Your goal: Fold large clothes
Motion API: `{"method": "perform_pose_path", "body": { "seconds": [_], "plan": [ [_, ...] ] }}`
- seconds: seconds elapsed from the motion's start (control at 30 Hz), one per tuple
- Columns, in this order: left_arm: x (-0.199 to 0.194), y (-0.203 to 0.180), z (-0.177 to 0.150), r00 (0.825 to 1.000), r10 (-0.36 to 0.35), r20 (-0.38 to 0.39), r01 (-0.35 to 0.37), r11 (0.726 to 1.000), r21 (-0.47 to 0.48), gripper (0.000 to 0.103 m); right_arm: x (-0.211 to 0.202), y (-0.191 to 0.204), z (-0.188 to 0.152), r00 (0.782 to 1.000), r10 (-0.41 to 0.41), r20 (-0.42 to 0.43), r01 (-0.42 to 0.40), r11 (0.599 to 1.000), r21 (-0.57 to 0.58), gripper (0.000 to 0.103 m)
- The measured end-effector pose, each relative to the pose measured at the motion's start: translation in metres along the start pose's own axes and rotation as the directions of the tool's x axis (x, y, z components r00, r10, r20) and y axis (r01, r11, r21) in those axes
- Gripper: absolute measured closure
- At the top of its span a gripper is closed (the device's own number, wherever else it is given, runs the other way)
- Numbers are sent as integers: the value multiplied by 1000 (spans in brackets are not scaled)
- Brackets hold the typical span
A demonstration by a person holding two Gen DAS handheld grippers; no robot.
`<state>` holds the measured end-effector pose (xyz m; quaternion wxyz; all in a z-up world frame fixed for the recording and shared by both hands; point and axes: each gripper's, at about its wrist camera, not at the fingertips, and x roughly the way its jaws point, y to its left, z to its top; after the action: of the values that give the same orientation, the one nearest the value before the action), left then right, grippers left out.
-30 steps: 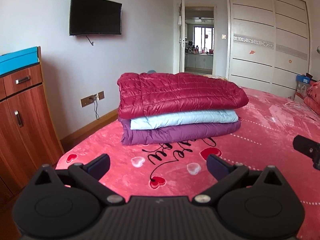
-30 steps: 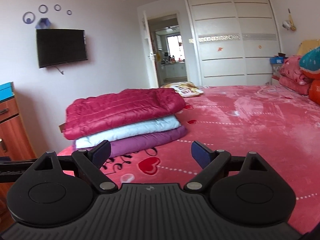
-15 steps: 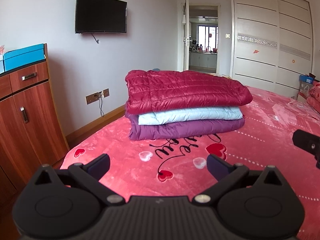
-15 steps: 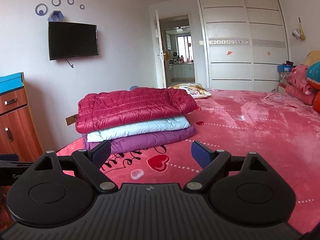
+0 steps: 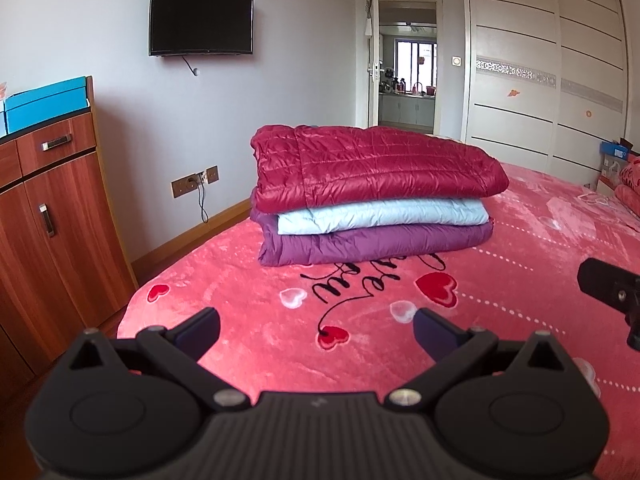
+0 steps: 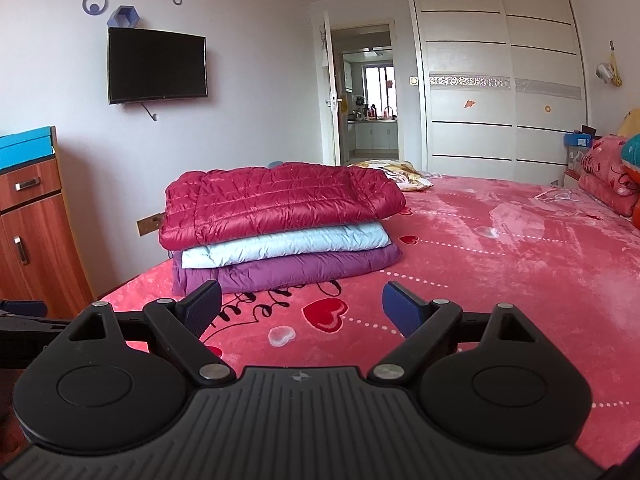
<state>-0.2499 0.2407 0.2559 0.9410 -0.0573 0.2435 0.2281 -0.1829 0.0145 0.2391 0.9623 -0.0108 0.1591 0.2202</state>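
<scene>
Three folded down jackets lie stacked on the pink bed [image 5: 520,264]: a red jacket [image 5: 372,168] on top, a light blue jacket [image 5: 380,216] in the middle, a purple jacket [image 5: 372,242] at the bottom. The stack also shows in the right wrist view, with the red jacket [image 6: 276,204] on top. My left gripper [image 5: 316,326] is open and empty, above the bed's near edge, short of the stack. My right gripper [image 6: 302,306] is open and empty, also short of the stack. The right gripper's tip shows in the left wrist view [image 5: 608,290].
A wooden cabinet [image 5: 52,216] with a blue box [image 5: 44,104] on top stands left of the bed. A wall TV [image 5: 200,18], an open doorway [image 5: 408,64] and a white wardrobe [image 5: 544,72] lie beyond. Pillows [image 6: 608,180] and a patterned cloth [image 6: 400,170] lie on the far bed.
Both grippers have pulled back from the stack and tilted slightly downward, staying open and empty. The stack has not moved.
</scene>
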Motion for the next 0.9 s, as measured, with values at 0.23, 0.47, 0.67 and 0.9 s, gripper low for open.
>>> {"method": "perform_pose_path", "body": {
  "seconds": [0.23, 0.47, 0.67, 0.9],
  "plan": [
    [7, -3, -3, 1000, 1, -21, -1, 1000, -1, 1, 0, -4, -3, 1000, 8, -16, -9, 1000, -11, 0],
    [13, -3, -6, 999, 7, -36, -7, 1000, 3, 1, -2, -3, -6, 999, 28, -39, -29, 999, -18, 0],
    [16, -1, -7, 999, 11, -45, -11, 1000, 0, 1, -6, -4, -7, 997, 49, -60, -49, 999, -14, 0],
    [19, -2, -9, 998, 16, -54, -16, 1000, 2, 1, -8, -5, -7, 995, 63, -79, -64, 998, -7, 0]
  ]
}}
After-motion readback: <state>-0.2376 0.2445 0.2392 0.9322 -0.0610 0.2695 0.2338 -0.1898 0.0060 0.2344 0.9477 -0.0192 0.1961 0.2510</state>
